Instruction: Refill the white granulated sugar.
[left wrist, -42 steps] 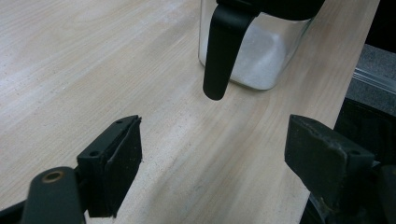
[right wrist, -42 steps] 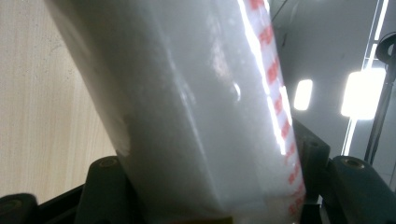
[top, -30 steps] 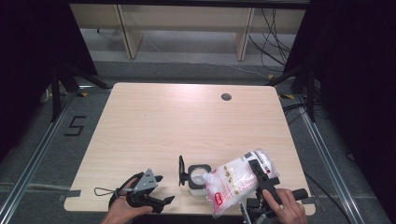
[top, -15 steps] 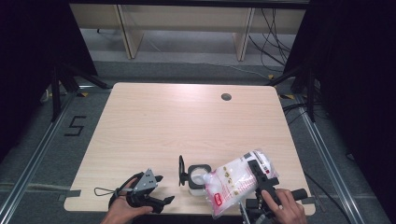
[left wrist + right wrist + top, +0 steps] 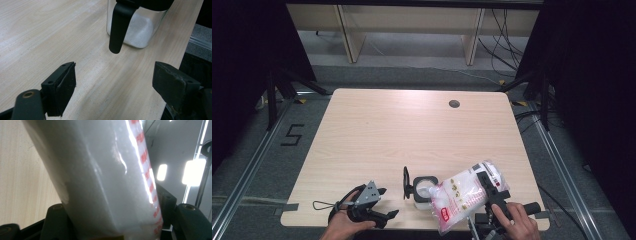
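High view: the bag's [image 5: 462,196] red label is too small to read.

Bag: a clear plastic bag of white powder with red printed lettering [image 5: 100,175], leaning from lower right to upper left across the frame.
Print: the red lettering runs in a strip down its right side.
Jaws: the two black jaws rise at the bottom, one on each side of the bag's lower end, pressed against it.
Counter: a pale wood-grain counter [image 5: 17,170] at the left, behind the bag.
Background: dark, with bright blurred lights at right.
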`<state>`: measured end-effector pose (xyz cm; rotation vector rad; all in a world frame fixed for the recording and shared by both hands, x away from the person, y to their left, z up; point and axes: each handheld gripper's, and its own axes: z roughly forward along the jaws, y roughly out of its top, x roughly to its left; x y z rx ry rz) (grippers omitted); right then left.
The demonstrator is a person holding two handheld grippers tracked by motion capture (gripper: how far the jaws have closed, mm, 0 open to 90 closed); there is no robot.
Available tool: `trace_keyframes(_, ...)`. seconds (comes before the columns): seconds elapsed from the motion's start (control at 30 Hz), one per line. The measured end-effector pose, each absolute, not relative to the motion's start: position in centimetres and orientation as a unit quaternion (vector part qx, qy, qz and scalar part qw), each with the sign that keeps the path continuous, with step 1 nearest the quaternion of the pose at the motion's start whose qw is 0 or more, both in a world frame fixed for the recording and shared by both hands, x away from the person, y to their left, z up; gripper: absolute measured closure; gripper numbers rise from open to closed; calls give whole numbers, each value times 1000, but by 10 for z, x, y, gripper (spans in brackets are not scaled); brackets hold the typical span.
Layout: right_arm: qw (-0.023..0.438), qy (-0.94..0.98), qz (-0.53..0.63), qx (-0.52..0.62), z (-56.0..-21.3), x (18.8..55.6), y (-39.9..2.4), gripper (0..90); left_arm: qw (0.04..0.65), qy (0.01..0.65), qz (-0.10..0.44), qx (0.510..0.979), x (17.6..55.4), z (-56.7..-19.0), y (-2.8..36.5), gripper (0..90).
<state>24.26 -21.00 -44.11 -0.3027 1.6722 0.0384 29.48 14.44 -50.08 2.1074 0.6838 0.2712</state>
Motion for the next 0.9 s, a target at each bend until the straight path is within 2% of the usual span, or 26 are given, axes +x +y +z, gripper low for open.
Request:
trace_keyframes(0.17,659,740,24,-132,-445,244,-212,412,439,274,110,849,295,-501,145,186)
trace_keyframes(0.2,660,734,16,-159,-442,246,-210,412,439,267,113,850,296,-500,145,186)
trace_keyframes(0.27,660,740,24,-128,-445,244,-212,411,439,268,113,850,296,-500,145,186)
trace_keyframes(0.7,658,742,23,-125,-445,243,-211,411,440,281,107,846,294,-501,144,186)
trace_keyframes(0.9,665,730,15,-157,-442,245,-210,411,440,281,107,846,294,-501,144,186)
